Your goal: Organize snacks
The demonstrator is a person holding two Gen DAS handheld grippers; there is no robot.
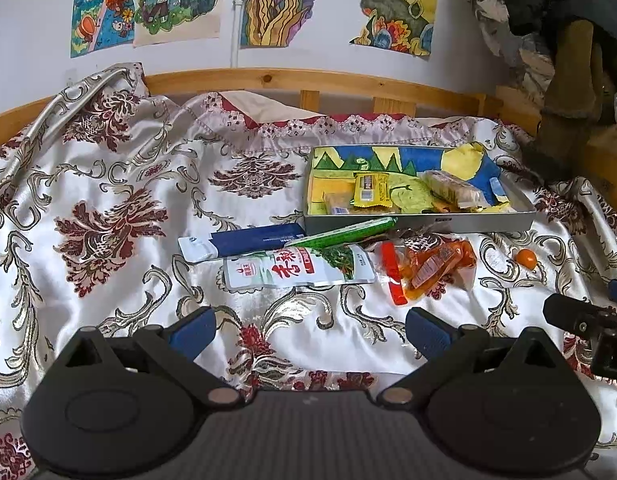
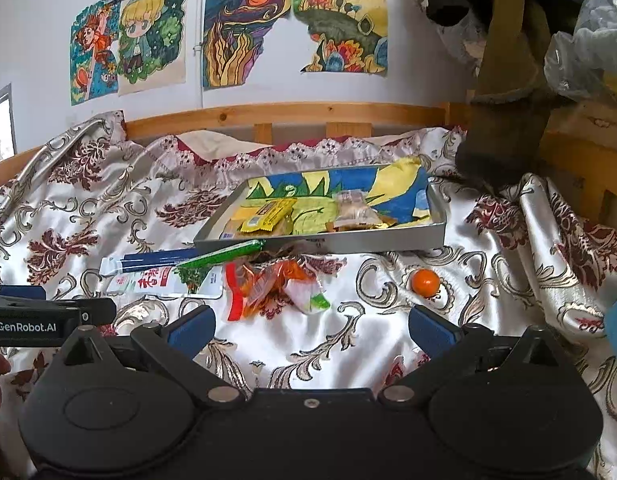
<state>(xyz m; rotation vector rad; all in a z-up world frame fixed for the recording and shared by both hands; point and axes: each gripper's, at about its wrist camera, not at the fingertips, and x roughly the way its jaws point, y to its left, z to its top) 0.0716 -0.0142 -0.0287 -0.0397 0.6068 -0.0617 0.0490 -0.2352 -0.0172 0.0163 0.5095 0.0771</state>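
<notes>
A grey tray lined with a colourful drawing rests on the bed and holds a yellow packet and clear-wrapped snacks. In front of it lie a white pouch with red characters, a blue stick pack, a green stick, orange-red wrapped snacks and a small orange ball. My left gripper stands open near the pouch, empty. My right gripper is open and empty, short of the orange snacks.
A patterned satin cloth covers the bed. A wooden rail runs along the back under wall drawings. Dark clothing and bags pile at the right. The other gripper shows at each view's edge.
</notes>
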